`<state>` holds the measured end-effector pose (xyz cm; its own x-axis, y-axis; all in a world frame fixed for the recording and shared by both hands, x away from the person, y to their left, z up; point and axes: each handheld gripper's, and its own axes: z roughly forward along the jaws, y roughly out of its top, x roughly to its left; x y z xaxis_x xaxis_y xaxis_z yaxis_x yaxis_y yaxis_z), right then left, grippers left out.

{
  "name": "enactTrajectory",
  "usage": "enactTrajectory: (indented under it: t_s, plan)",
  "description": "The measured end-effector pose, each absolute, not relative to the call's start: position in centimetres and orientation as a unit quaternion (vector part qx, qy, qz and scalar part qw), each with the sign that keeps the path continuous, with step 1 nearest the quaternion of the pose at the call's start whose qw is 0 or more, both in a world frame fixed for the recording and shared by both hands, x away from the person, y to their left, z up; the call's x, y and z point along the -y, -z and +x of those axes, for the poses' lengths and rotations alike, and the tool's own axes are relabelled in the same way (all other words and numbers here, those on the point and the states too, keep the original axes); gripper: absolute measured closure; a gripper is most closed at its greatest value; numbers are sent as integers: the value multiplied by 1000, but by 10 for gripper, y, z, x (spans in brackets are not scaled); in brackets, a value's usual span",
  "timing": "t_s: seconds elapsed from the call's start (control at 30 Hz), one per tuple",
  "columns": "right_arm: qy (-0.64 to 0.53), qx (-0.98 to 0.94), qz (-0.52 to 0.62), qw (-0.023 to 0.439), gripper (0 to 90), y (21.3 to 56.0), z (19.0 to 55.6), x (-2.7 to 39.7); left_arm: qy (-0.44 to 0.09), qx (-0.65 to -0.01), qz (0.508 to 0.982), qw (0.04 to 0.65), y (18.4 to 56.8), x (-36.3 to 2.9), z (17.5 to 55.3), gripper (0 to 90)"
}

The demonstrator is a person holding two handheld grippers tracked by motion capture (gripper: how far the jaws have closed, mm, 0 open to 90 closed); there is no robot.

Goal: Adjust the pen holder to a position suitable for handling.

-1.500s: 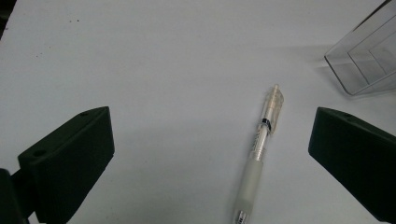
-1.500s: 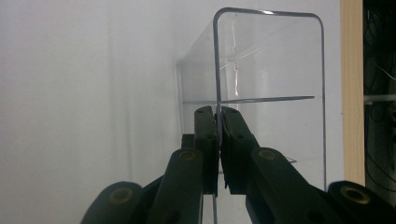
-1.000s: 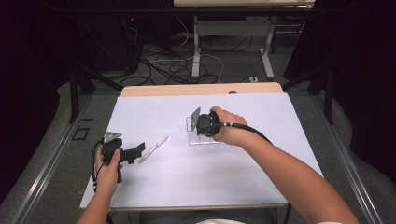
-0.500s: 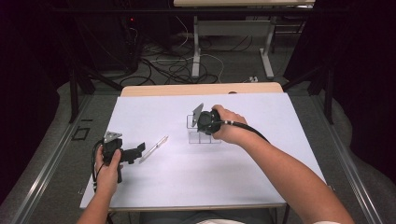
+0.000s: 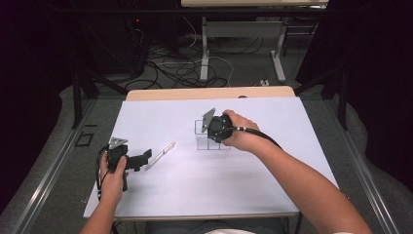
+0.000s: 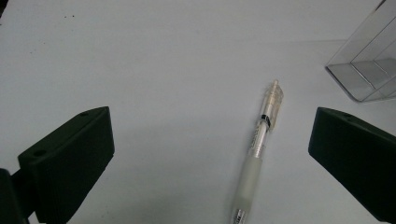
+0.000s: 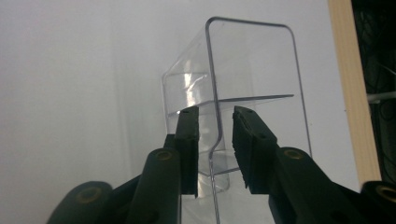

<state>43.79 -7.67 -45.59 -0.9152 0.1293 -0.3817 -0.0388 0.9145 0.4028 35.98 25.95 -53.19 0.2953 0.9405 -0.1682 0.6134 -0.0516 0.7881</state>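
A clear plastic holder (image 5: 210, 139) stands near the middle of the white worktop (image 5: 292, 126), toward the far wooden edge. The right tongs (image 7: 215, 140) straddle its near wall, jaws slightly apart on either side, not visibly pressing it. A clear pen (image 6: 259, 140) lies flat to the left, between the wide-open left tongs (image 5: 141, 159), with bare worktop all around.

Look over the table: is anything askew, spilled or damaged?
Nothing stands out. The pen lies flat between the open left hand-held gripper jaws. The clear holder looks undamaged, its wall between the right hand-held gripper jaws.
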Motion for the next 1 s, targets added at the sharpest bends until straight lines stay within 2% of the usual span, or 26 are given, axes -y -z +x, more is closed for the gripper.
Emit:
enactTrajectory:
  t_s: [0.2,0.53,0.6,0.8,0.93,1.0]
  plan:
    - [-235,-946,40,218,579,451,428,82,-202,-558,697,403,532,-259,360,2]
    - [-281,-931,95,211,459,450,418,102,-197,-557,698,405,532,-258,359,2]
    - [-293,-923,102,230,432,450,416,107,-196,-557,699,405,531,-258,359,2]
    - [-348,-895,188,205,407,449,410,127,-192,-557,695,413,531,-257,360,2]
    - [-399,-868,237,177,323,450,407,143,-186,-553,700,413,530,-256,360,2]
    - [-410,-858,256,176,320,452,405,150,-186,-551,698,417,529,-255,360,2]
